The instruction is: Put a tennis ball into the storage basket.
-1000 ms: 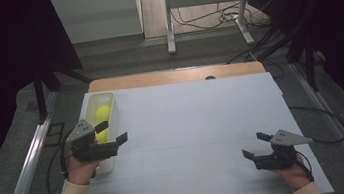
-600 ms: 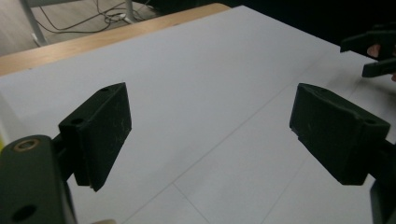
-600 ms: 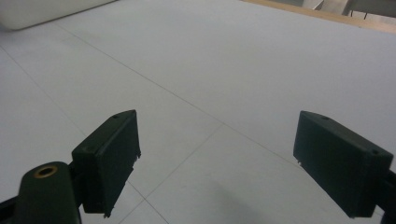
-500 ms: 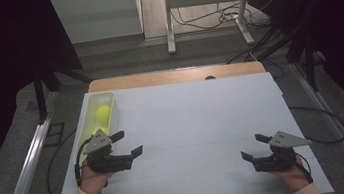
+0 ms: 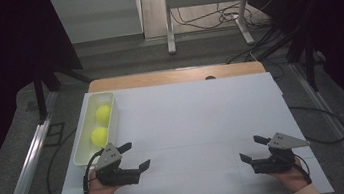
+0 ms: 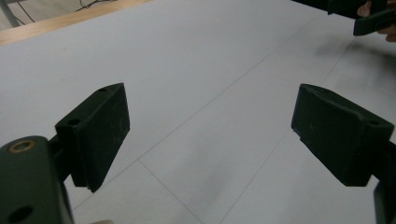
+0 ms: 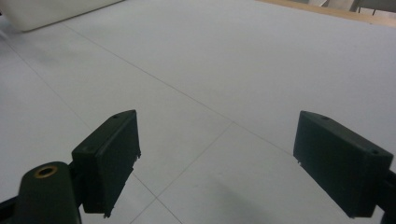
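Your white tabletop [image 5: 198, 123] sits evenly lit from overhead in the high view, the brightest patch in a frame whose left and right edges fall into near-black. Soft, short shadows pool under your hands. Both gripper views look dimmer and greyer: the black jaws up close are slightly soft, the far tabletop blurs, and a faint shadow smudges the upper right of the left gripper view.

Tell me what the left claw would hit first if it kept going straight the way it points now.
Probably only the white table sheet: the open, empty left claw points across bare surface toward the right claw, far off at the view's top corner. Depth is uncertain.
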`<state>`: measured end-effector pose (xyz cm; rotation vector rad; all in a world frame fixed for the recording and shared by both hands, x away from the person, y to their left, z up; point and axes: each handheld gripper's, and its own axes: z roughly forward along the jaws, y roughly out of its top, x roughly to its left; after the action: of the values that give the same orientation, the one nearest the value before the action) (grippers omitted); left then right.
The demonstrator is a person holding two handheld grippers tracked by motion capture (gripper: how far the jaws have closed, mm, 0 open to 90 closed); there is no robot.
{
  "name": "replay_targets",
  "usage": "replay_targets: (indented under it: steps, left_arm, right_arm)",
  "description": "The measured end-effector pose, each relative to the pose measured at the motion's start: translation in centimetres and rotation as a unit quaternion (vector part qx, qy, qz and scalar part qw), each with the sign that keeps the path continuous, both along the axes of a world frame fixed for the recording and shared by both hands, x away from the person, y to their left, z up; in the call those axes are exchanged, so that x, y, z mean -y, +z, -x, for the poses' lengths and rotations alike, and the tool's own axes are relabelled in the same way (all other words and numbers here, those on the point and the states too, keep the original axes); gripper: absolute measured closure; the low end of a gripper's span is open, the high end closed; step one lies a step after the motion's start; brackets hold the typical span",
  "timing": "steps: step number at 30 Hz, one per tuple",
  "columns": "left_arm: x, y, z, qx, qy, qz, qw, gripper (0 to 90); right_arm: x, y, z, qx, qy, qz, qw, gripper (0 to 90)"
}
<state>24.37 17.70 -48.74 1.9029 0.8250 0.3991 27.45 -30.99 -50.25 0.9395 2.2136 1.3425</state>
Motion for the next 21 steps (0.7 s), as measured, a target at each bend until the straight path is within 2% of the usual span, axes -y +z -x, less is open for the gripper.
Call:
replay_targets:
  steps: [3, 10, 21]
  left_arm:
    - [0.0, -0.4, 0.3, -0.002, 0.004, 0.003, 1.0000, 12.0]
    - [0.3, -1.7, 0.2, -0.018, 0.002, -0.012, 0.9998, 11.7]
    - [0.3, -2.0, -0.1, -0.025, 0.004, -0.011, 0.9996, 11.7]
  right_arm:
    - [-0.1, 0.0, 0.0, -0.001, 0.001, 0.000, 1.0000, 15.0]
    - [-0.2, -0.2, 0.0, -0.002, 0.008, 0.002, 1.0000, 15.0]
    - [-0.2, -0.3, 0.0, -0.004, 0.012, 0.003, 0.9999, 15.0]
